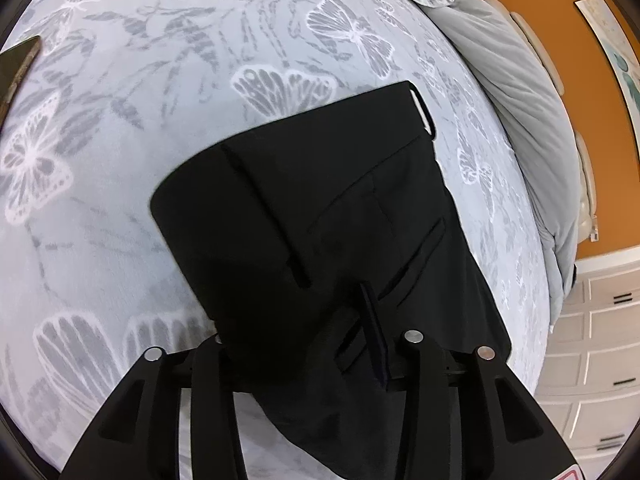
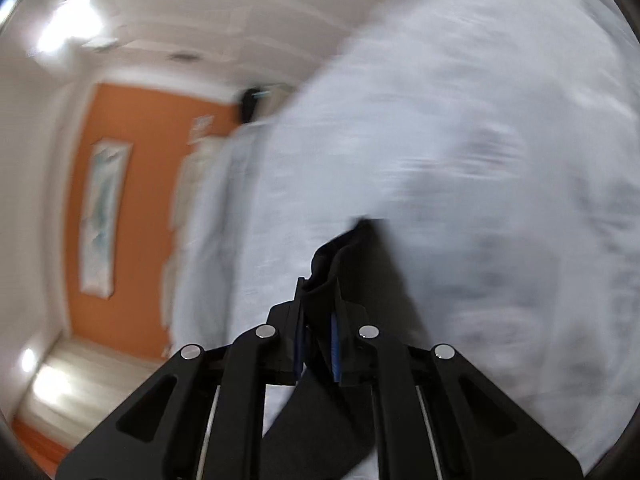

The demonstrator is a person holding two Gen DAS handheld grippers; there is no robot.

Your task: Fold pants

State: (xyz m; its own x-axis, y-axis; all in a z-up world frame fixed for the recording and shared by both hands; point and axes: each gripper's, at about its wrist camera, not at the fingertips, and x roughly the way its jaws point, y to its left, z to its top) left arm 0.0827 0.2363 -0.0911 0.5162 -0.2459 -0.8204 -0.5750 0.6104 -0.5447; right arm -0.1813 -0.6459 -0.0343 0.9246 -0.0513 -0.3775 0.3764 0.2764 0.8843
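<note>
Black pants [image 1: 320,208] lie folded on a bedspread [image 1: 120,160] printed with grey and white butterflies, the waistband at the far end. My left gripper [image 1: 304,340] is at their near end with its jaws well apart and the cloth between them. Its right finger [image 1: 372,328] shows a bare dark pad, and the cloth hides the left finger. The right wrist view is blurred. There my right gripper [image 2: 318,292] is shut on a bunch of black pants cloth [image 2: 344,248], which sticks out past the fingertips over the pale bedspread [image 2: 440,120].
A rumpled grey duvet [image 1: 520,100] lies along the right side of the bed, against an orange wall [image 1: 560,20]. White drawers [image 1: 592,340] stand past the bed's near right corner. A dark object [image 1: 16,64] sits at the far left edge. A framed picture [image 2: 102,216] hangs on the orange wall.
</note>
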